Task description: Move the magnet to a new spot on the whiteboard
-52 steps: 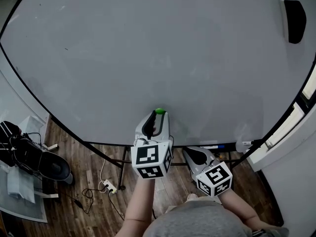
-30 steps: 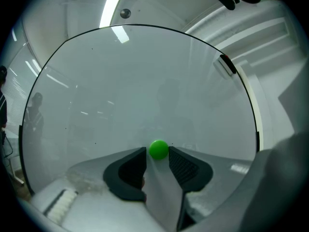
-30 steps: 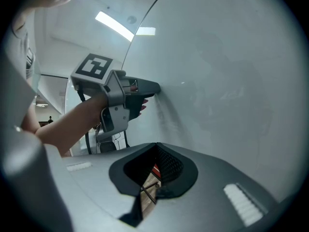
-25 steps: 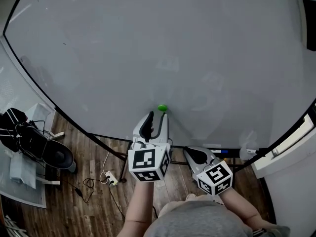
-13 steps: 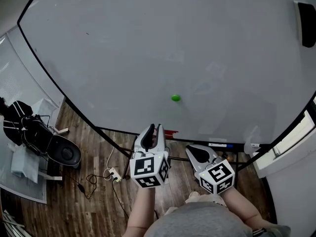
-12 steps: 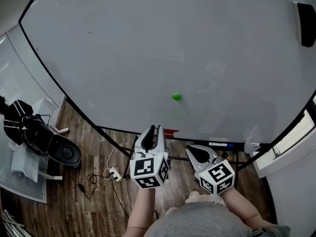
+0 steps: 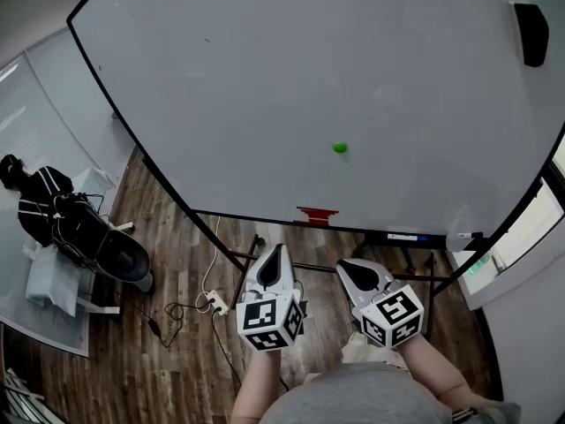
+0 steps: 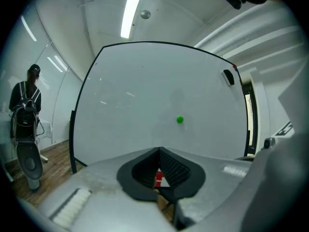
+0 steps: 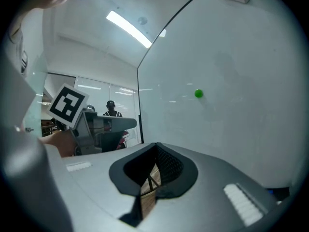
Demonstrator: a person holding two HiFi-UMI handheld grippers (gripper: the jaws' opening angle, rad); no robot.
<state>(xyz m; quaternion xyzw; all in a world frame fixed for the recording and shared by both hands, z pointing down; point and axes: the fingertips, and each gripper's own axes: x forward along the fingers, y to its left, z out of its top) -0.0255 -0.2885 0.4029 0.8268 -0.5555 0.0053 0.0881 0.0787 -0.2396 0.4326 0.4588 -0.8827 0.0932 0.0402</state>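
A small green magnet (image 7: 340, 147) sticks alone on the lower middle of the whiteboard (image 7: 353, 78); it also shows as a green magnet (image 8: 179, 120) in the left gripper view and a green magnet (image 9: 198, 94) in the right gripper view. My left gripper (image 7: 275, 252) hangs well below the board over the floor, jaws shut with nothing in them, far from the magnet. My right gripper (image 7: 354, 268) sits beside it, also shut and empty.
A black eraser (image 7: 531, 34) sits at the board's upper right. Red marks (image 7: 315, 215) and a tray with markers (image 7: 406, 237) lie along the bottom edge. Stand legs (image 7: 238, 259), cables and a power strip (image 7: 214, 304) are on the wood floor. A person (image 7: 35, 201) stands at the left by a chair.
The left gripper has let go of the magnet, drawn back and down from the board, and its jaws have shut empty. The magnet stays on the board.
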